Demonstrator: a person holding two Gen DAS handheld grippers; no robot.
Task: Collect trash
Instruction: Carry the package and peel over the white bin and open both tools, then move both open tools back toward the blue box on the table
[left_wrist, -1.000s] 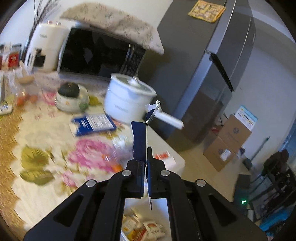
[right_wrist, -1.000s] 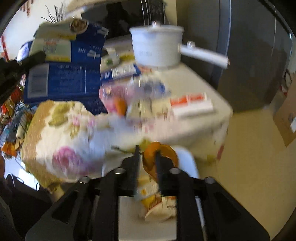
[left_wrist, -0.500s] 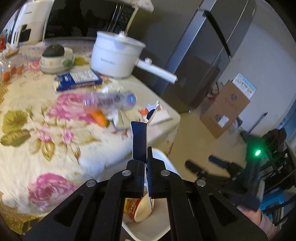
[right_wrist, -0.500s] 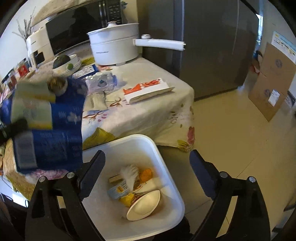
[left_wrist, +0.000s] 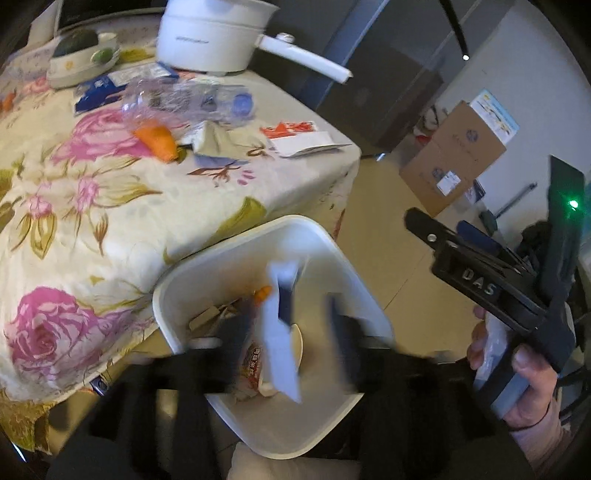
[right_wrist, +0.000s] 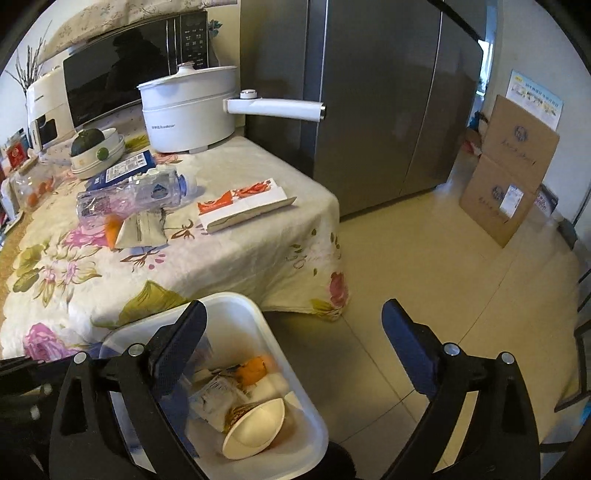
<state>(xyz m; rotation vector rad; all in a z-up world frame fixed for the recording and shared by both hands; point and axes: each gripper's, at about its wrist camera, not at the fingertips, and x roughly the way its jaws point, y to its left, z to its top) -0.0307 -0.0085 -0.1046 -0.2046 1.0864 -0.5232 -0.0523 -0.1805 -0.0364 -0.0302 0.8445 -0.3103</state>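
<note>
Left gripper (left_wrist: 291, 325) jaws opening, flat wrapper (left_wrist: 280, 354) loose above square plastic bin (left_wrist: 221, 251).

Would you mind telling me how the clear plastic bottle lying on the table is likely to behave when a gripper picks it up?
The plastic bottle looks crumpled and empty, so it is probably light and will likely give under the fingers. Its clear, smooth wall may slip. Lying on its side on the tablecloth, it might roll if nudged, though the dents could limit that.

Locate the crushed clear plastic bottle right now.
The crushed plastic bottle lies on its side on the floral tablecloth, left of the red-and-white packet and in front of the white pot, with an orange scrap at its near end.
</note>
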